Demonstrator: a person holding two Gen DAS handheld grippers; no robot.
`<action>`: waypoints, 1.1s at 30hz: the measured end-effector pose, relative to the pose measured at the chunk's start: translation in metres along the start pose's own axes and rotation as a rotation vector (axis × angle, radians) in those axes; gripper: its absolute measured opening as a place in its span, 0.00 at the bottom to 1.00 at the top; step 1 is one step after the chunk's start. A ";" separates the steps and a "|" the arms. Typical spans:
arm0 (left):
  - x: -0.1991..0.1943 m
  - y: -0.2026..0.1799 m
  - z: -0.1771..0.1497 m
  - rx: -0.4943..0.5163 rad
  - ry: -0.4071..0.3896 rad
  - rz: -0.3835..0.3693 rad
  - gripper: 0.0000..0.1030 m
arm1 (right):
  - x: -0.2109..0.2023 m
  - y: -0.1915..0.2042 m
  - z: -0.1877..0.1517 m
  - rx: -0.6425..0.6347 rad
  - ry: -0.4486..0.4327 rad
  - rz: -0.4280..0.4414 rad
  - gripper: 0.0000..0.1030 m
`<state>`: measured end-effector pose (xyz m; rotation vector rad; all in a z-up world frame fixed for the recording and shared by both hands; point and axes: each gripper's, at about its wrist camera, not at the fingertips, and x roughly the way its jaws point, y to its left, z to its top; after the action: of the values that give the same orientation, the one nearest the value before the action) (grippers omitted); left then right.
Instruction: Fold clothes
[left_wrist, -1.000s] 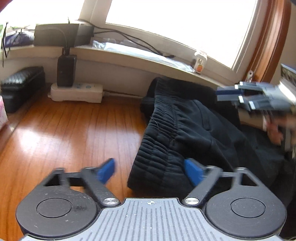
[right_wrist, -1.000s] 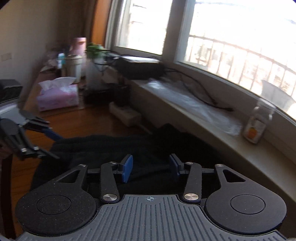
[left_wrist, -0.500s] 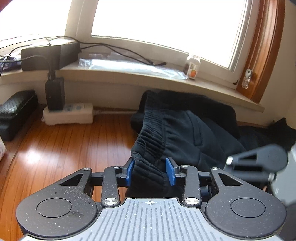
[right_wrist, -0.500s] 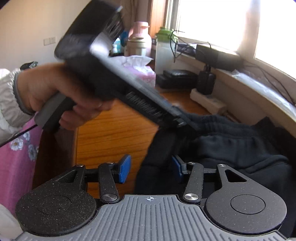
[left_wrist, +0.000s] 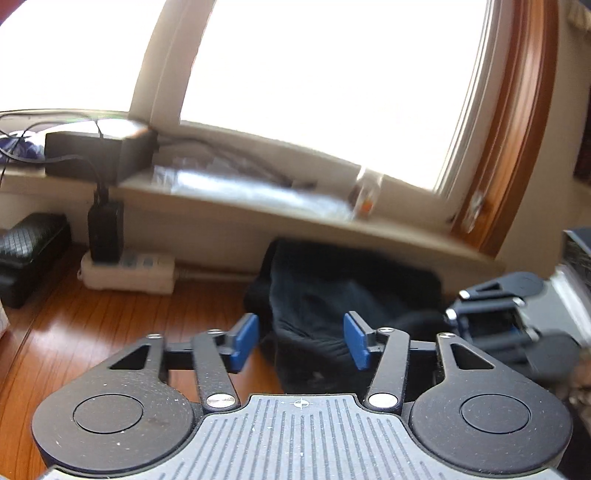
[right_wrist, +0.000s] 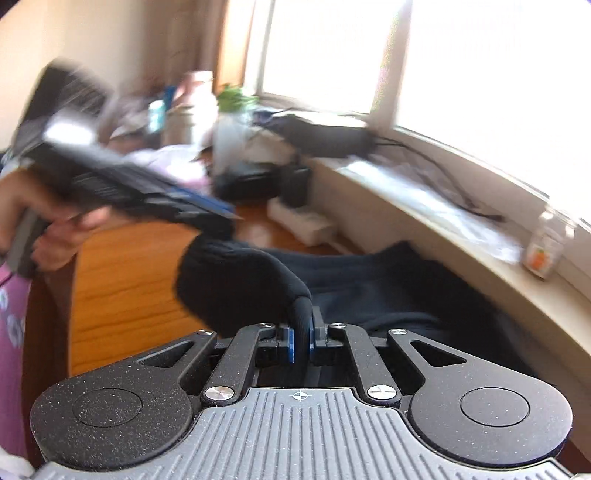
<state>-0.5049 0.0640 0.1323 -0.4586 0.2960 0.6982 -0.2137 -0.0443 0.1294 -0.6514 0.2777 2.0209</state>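
You're working on a glossy wooden floor (left_wrist: 110, 325) below a wide, sunlit window, with a beige windowsill (left_wrist: 229, 206) running along the wall. On the sill sit a black box (left_wrist: 96, 155) trailing cables, a clear plastic sheet (left_wrist: 251, 188) and a small jar (right_wrist: 545, 251). Down on the floor by the wall there's a white power strip (left_wrist: 129, 271) with a black adapter plugged in, and a black woven case (left_wrist: 29, 254) off to the left.

The dark sweatpants (left_wrist: 332, 306) lie on the floor against the wall under the sill; in the right wrist view their long axis runs along the wall, with the near end pulled up and toward you.

Your left gripper (left_wrist: 301, 341) has its jaws spread apart, the blue pads (left_wrist: 245, 341) straddling the raised edge of the fabric without pinching it. Your right gripper (right_wrist: 302, 341) has its jaws clamped on a thick fold of the sweatpants, lifting that part off the floor. Your left hand (right_wrist: 55, 225) shows blurred in the right wrist view, wrapped around the left gripper's handle.
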 end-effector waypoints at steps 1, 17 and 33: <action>0.000 -0.001 0.001 -0.004 -0.007 -0.014 0.65 | -0.003 -0.012 0.002 0.026 -0.004 -0.010 0.08; 0.063 -0.043 -0.004 0.189 0.043 -0.065 0.72 | 0.009 -0.097 -0.041 0.338 0.043 -0.005 0.23; 0.047 -0.045 0.011 0.196 0.169 0.001 0.05 | 0.001 -0.085 -0.024 0.256 -0.053 -0.032 0.12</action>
<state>-0.4391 0.0650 0.1357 -0.3308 0.5194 0.6251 -0.1338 -0.0106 0.1146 -0.4382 0.4823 1.9274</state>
